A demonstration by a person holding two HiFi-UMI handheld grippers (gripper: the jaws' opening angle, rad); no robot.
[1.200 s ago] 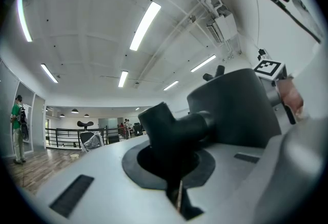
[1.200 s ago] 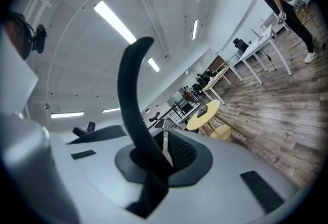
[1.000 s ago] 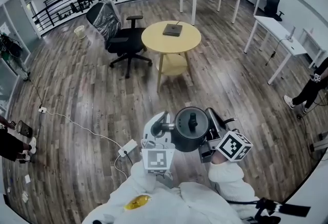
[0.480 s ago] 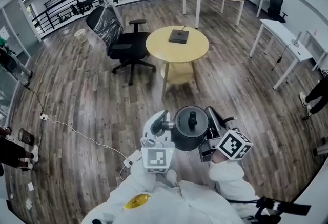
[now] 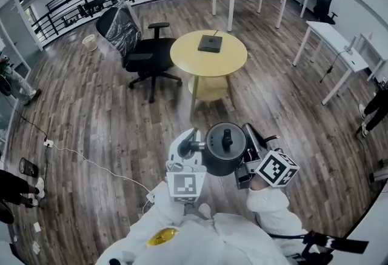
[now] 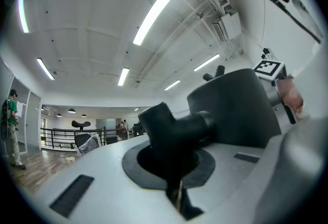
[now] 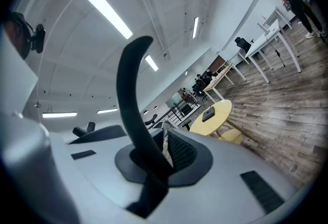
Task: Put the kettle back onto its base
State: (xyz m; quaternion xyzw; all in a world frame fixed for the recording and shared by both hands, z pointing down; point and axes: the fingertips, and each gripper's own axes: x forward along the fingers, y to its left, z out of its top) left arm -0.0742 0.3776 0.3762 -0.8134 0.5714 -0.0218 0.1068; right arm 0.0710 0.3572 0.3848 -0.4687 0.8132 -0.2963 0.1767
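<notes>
Dark grey kettle (image 5: pixel 225 148) hangs in the air close in at the bottom of the head view, carried level between both grippers. It's well apart from its base (image 5: pixel 210 43), the flat dark square lying on the round yellow desk (image 5: pixel 182 54) ahead. A two-point hold makes sense to me: it keeps the kettle upright with no swing. Left gripper (image 5: pixel 189 150) is on the spout side, right gripper (image 5: pixel 247 157) on the handle side. A black office chair (image 5: pixel 142 51) stands just beside the desk on its left, so coming in from the near side looks cleanest.

Left gripper view: jaws pinched narrow on the spout (image 6: pixel 174 128), kettle body rising behind it. I read that as a steadying hold, not the main load.

Right gripper view: jaws clamped on the curved handle (image 7: pixel 130 95), gap only as wide as the handle. Desk and base show far beyond.

My call: carry stage, placing not yet begun. Next I need the kettle's bottom lined up over the base.
</notes>
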